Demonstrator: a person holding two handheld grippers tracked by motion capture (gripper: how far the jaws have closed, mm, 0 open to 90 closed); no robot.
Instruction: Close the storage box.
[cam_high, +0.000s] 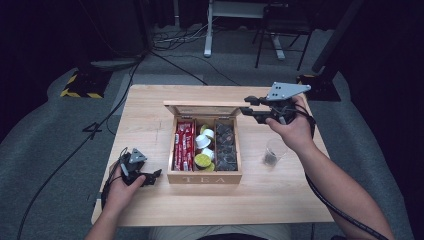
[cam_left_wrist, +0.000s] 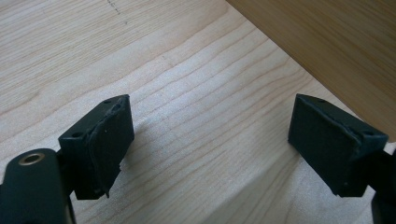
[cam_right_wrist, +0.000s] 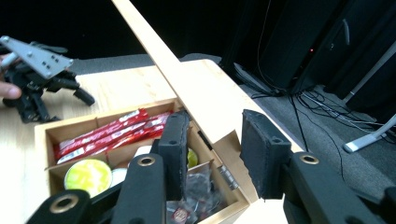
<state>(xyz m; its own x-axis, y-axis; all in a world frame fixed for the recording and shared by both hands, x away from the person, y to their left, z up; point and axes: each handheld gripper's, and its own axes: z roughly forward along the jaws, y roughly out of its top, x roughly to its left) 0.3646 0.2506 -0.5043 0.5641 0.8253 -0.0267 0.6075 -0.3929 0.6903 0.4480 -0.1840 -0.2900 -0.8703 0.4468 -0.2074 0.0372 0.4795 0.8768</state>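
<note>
Hovering my right gripper (cam_high: 248, 106), jaws apart and empty, beside the tea box's (cam_high: 205, 177) raised lid (cam_high: 202, 109); box stands open, closing seems next. My left gripper (cam_high: 153, 177) rests released left of the box.

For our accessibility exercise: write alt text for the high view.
An open wooden tea box holding red packets sits mid-table. The right claw reaches its raised lid; the left claw rests on the pale wooden table.

From my seat, the glass's (cam_high: 272, 151) dark contents stay too small to identify; the tea box's (cam_left_wrist: 327, 42) wall runs off-frame.
</note>
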